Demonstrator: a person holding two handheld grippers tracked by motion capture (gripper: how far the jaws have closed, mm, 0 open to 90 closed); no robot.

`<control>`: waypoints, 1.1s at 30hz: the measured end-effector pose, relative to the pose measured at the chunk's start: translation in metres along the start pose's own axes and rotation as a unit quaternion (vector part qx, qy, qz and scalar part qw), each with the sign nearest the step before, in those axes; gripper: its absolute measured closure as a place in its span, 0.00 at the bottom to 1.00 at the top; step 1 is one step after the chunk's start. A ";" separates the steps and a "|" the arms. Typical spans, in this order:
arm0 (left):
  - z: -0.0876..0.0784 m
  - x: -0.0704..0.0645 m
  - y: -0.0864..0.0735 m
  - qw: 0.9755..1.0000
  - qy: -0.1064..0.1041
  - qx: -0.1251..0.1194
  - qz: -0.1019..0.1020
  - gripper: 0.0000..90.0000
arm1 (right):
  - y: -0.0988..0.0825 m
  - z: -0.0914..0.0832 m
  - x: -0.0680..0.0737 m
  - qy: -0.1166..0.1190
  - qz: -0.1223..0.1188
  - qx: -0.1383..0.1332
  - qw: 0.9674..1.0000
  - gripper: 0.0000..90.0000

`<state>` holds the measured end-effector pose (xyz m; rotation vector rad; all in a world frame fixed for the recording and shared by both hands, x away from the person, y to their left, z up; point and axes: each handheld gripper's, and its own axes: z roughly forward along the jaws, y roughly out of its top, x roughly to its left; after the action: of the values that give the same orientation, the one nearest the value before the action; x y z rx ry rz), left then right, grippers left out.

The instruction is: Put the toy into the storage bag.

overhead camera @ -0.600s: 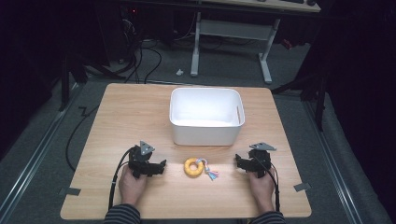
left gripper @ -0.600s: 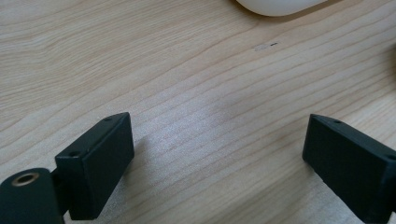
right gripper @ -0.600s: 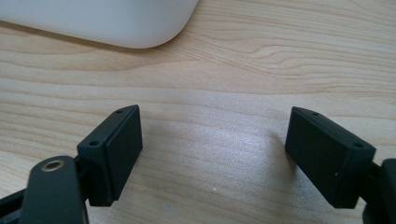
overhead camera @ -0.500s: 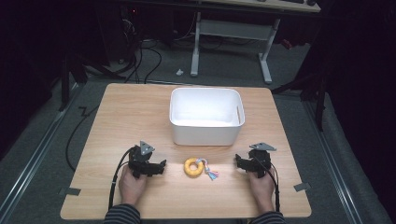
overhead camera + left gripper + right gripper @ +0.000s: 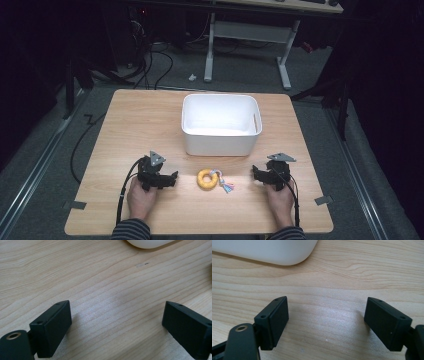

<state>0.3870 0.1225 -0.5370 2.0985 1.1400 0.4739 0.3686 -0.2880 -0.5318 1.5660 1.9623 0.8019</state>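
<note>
Both tongs wide apart, holding nothing: left gripper (image 5: 172, 176) and right gripper (image 5: 254, 172) rest on table (image 5: 140, 120), flanking yellow ring toy (image 5: 206, 179).

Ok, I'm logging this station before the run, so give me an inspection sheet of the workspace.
Surface: wooden table, no spills seen.
Job's things: yellow ring with coloured strings, lying on the table between the two grippers; white bin behind it looks empty.
Clutter: nothing seen on the table; grey tape bits at its near corners.
Grippers: left gripper and right gripper both open, nothing between the jaws, each held low over the table by a hand.
Cables: one black cable trails from each gripper toward the person; more lie on the floor at the far left.
Surroundings: dark room, grey floor, white desk frame beyond the table.
</note>
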 end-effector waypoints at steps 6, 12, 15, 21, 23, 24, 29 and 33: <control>0.000 0.000 0.000 1.000 0.000 0.000 0.000 0.10 | 0.001 0.001 0.001 0.002 -0.001 0.000 1.000 0.21; 0.000 0.000 0.000 1.000 0.000 0.000 0.000 0.10 | 0.001 0.000 0.001 0.015 -0.013 0.004 1.000 0.22; 0.000 0.000 0.000 1.000 0.000 0.000 0.000 0.10 | 0.002 -0.001 0.002 0.016 -0.015 0.007 1.000 0.27; 0.000 0.000 0.000 1.000 0.000 0.000 0.000 0.10 | 0.000 -0.007 0.002 0.016 -0.017 0.015 1.000 0.33; 0.000 0.000 0.000 1.000 0.000 0.000 0.000 0.10 | 0.000 -0.009 0.002 0.018 -0.020 0.014 1.000 0.33; 0.000 0.000 0.000 1.000 0.000 0.000 0.000 0.10 | -0.001 -0.011 0.002 0.019 -0.021 0.014 0.999 0.33; 0.000 0.000 0.000 1.000 0.000 0.000 0.000 0.10 | -0.002 -0.020 0.003 0.032 -0.017 0.010 0.999 0.34; 0.000 0.000 0.000 1.000 0.000 0.000 0.000 0.10 | -0.001 -0.027 0.005 0.045 -0.022 0.001 0.999 0.35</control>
<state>0.3873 0.1226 -0.5370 2.0991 1.1398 0.4729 0.3479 -0.2869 -0.5136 1.5067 2.0550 0.8673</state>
